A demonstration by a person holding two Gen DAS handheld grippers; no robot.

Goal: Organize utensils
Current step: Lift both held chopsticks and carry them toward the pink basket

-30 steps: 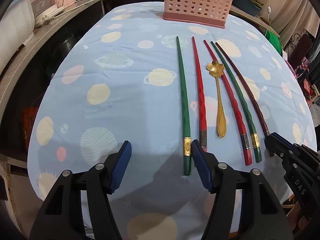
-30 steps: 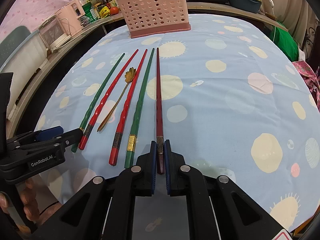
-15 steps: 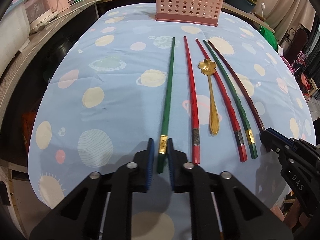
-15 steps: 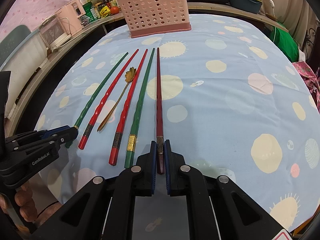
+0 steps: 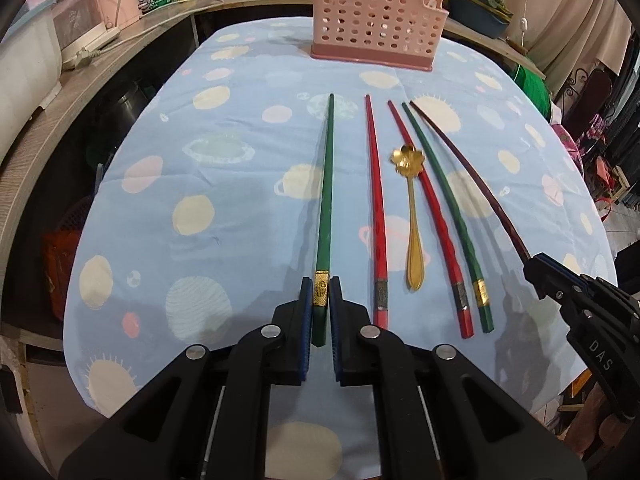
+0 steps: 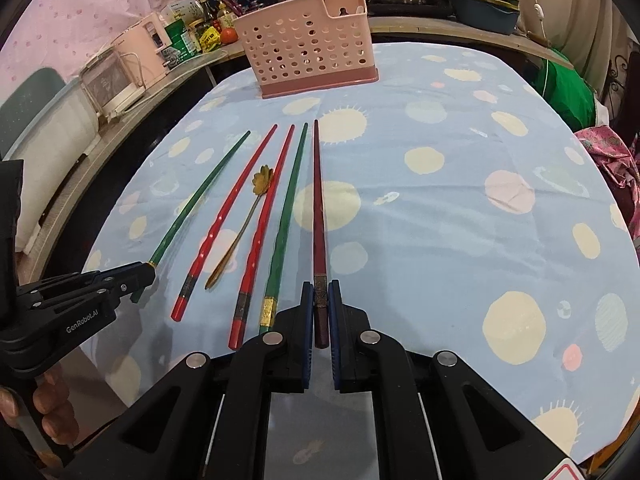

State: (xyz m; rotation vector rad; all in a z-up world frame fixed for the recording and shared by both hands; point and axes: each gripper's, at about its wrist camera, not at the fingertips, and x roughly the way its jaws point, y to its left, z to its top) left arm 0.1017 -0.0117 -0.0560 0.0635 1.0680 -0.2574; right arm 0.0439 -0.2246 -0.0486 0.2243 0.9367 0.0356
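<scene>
Two grippers each clamp a chopstick's thick end at bottom centre: the left gripper (image 5: 320, 292), whose jaws have just closed, pinches the green chopstick (image 5: 326, 200), and the right gripper (image 6: 319, 296) pinches the maroon chopstick (image 6: 319, 216). The pink basket (image 5: 376, 36) stands at top centre.

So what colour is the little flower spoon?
Gold; the spoon shows best in the left wrist view.

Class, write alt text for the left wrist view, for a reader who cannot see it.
The left tongs pinch the near end of a green chopstick lying on a blue planet-print tablecloth. To its right lie more chopsticks and a gold spoon, with the right tongs gripping the dark red chopstick. A pink basket stands behind.
</scene>
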